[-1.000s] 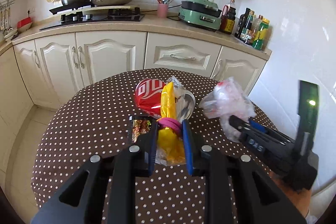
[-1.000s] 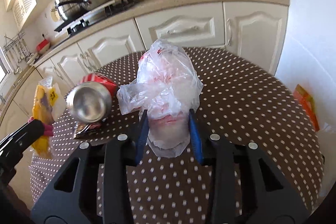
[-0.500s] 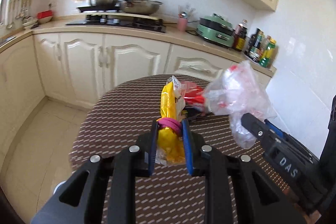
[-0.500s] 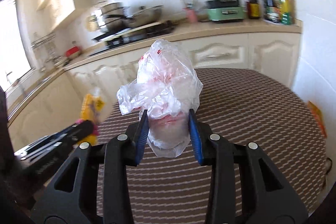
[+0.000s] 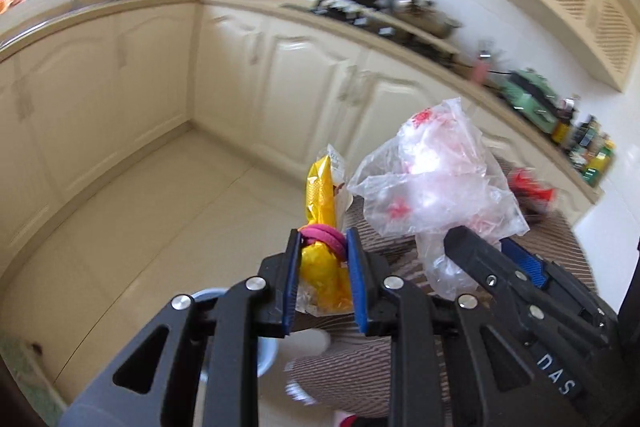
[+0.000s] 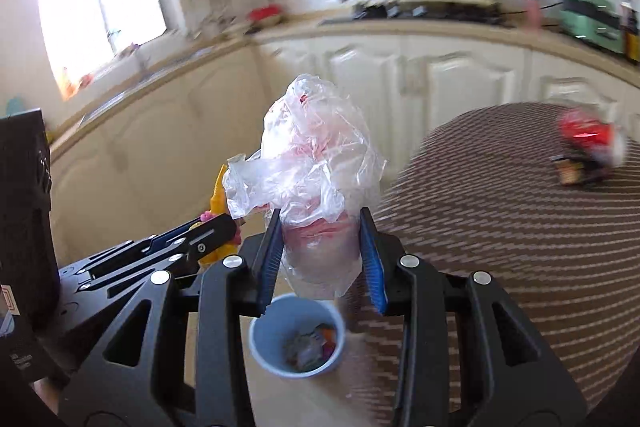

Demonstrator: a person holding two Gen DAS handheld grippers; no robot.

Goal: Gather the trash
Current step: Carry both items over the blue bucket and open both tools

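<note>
Swung away from the spotted table toward the blue bin below, right gripper clenched on a light, crumply plastic bag, best pinched at its bunched base, left gripper clamped on a soft yellow wrapper.

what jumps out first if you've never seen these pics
The crumpled clear plastic bag with red print, pinched in the right gripper, fills the middle of the right wrist view, above a blue bin with scraps on the floor. Beside it, the left gripper clamps a yellow wrapper, and a red can lies on the brown table.
</note>
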